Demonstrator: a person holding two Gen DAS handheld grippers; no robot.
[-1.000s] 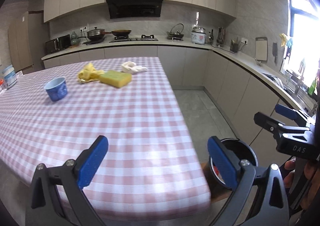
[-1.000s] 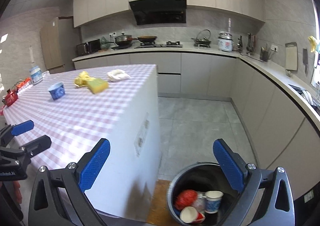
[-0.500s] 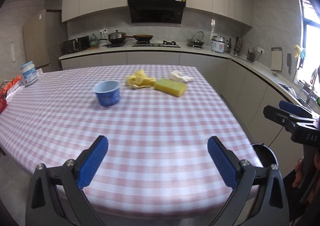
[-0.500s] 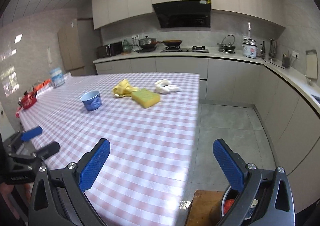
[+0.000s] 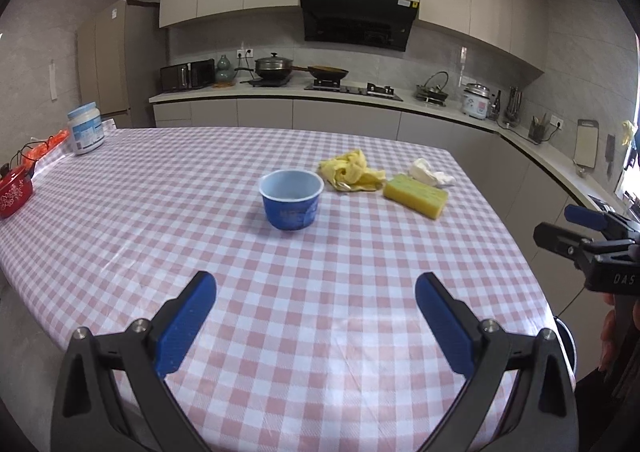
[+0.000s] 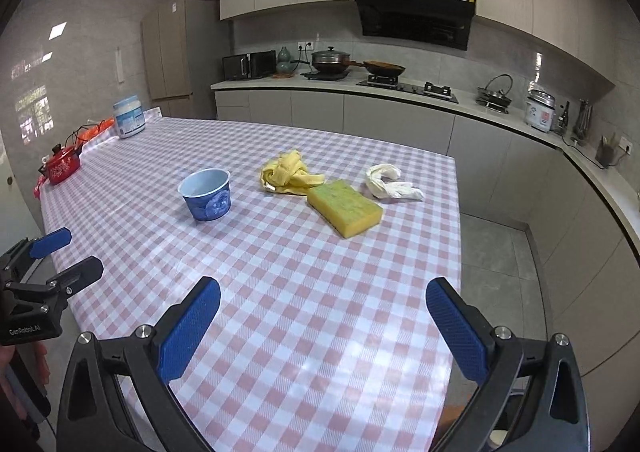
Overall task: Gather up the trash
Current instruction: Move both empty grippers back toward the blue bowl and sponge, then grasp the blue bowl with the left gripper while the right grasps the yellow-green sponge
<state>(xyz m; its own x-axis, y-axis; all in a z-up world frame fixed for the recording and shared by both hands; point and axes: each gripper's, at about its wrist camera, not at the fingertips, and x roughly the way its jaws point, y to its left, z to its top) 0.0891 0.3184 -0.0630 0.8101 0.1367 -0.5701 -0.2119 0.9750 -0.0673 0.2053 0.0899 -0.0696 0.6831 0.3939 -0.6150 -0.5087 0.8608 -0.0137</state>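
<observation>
A blue paper cup (image 5: 291, 199) (image 6: 205, 194) stands upright on the pink checked table (image 5: 200, 252) (image 6: 280, 292). Beyond it lie a crumpled yellow cloth (image 5: 350, 171) (image 6: 289, 173), a yellow sponge (image 5: 415, 196) (image 6: 345, 213) and a crumpled white tissue (image 5: 431, 173) (image 6: 390, 182). My left gripper (image 5: 316, 316) is open and empty over the table's near part. My right gripper (image 6: 323, 324) is open and empty, to the right of the left one. A sliver of the dark bin rim (image 5: 566, 336) shows at the table's right edge.
A white jar (image 5: 85, 127) (image 6: 129, 116) and a red pot (image 5: 14, 191) (image 6: 62, 168) stand at the table's left end. Kitchen counters with a stove, pans and a rice cooker (image 5: 476, 105) line the back and right walls. Grey floor (image 6: 496, 252) lies right of the table.
Both grippers have swung up and left from the floor bin to face the table top. The bin has dropped almost out of both views. Both stay open and empty.
</observation>
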